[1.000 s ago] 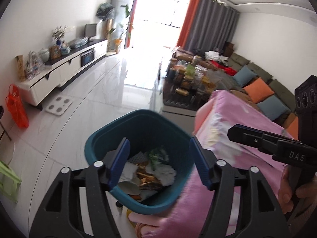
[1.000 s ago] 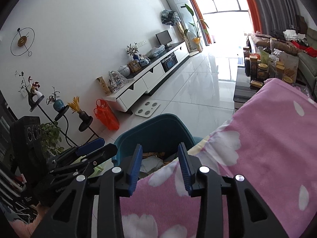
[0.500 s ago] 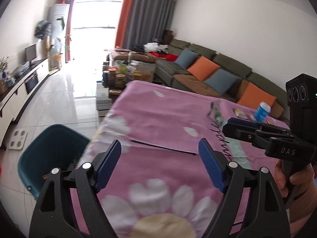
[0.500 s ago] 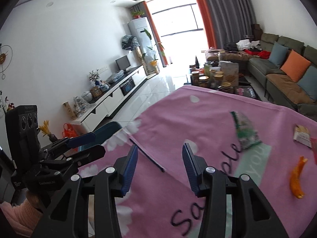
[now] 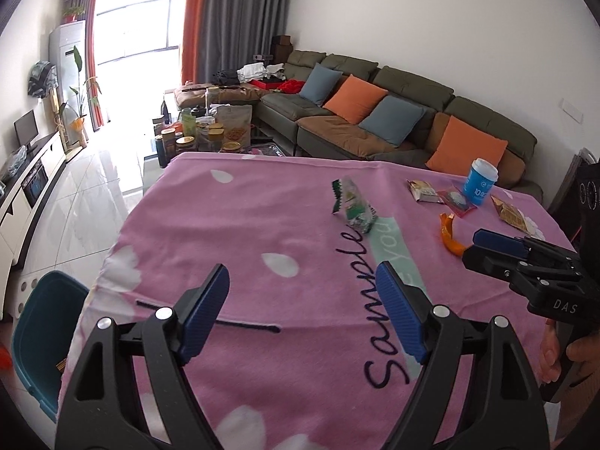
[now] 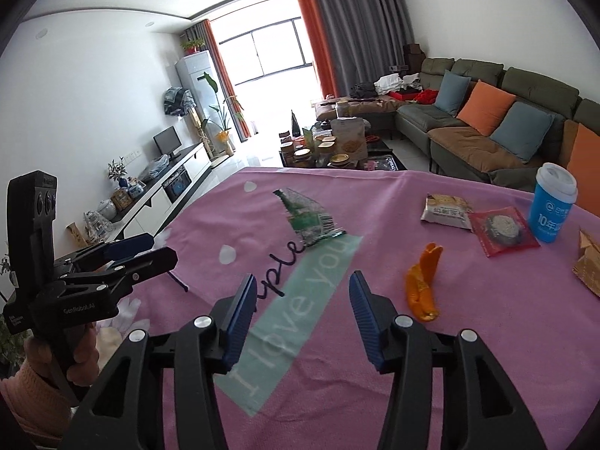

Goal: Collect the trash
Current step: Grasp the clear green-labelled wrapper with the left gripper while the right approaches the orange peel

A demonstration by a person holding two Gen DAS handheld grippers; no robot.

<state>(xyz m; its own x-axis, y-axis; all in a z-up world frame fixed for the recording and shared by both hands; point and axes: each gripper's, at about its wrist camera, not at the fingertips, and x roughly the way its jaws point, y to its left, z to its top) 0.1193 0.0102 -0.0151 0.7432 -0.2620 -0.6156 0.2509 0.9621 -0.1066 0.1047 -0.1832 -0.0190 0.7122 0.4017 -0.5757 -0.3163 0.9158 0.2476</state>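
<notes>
Both empty, the left gripper (image 5: 302,288) and right gripper (image 6: 302,300) gape above seemingly crumpled wrappers (image 6: 309,217).

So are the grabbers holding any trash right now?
No. The left gripper and right gripper are both open with nothing between their fingers; the orange peel lies untouched on the pink cloth.

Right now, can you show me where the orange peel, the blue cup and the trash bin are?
orange peel (image 6: 422,287): right wrist view, middle of the peel.
blue cup (image 6: 551,208): right wrist view, blue side under the white lid.
trash bin (image 5: 35,322): left wrist view, teal inner wall.
</notes>
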